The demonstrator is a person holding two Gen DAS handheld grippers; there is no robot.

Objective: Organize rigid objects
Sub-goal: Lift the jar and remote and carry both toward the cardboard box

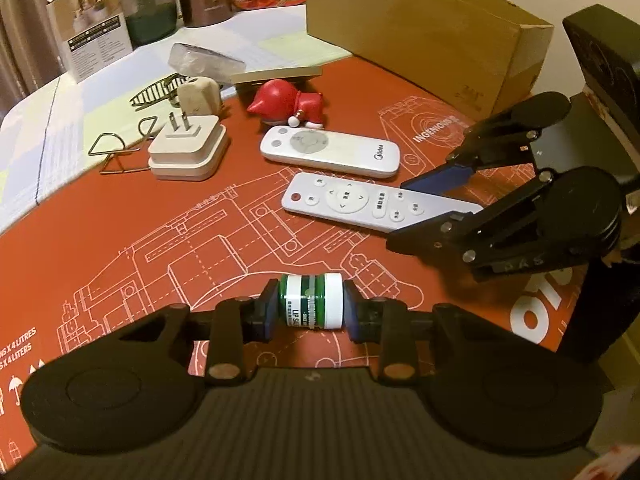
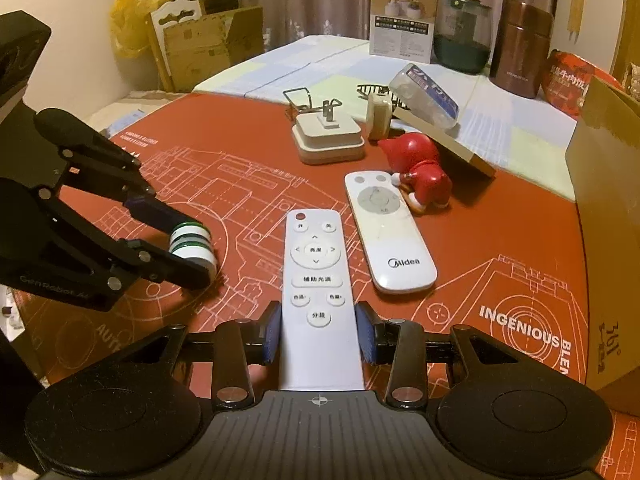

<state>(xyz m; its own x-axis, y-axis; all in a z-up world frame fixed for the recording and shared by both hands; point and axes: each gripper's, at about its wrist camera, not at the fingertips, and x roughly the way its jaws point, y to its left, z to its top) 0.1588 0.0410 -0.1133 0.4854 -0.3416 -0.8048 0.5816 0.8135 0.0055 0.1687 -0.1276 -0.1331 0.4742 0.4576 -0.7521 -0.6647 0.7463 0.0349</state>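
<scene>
My left gripper [image 1: 309, 305] is shut on a small green-and-white lip balm jar [image 1: 312, 300], held just above the red mat; both also show in the right wrist view, the gripper [image 2: 188, 248] and the jar [image 2: 191, 245]. My right gripper [image 2: 318, 332] has its blue pads against both sides of a white remote with a red button [image 2: 318, 280], which lies on the mat; the same remote shows in the left wrist view [image 1: 352, 202] with the right gripper [image 1: 424, 208] at its end. A second white Midea remote [image 1: 330, 151] [image 2: 386, 232] lies beside it.
A red figurine [image 1: 290, 104] [image 2: 420, 172], a white plug adapter [image 1: 188, 150] [image 2: 328, 138], a smaller plug [image 1: 200, 96], wire clips [image 1: 116, 152] and a clear case on a board [image 2: 426, 96] lie further back. A cardboard box [image 1: 420, 36] [image 2: 608, 216] stands at the right. Jars and a carton [image 2: 402, 20] stand at the back.
</scene>
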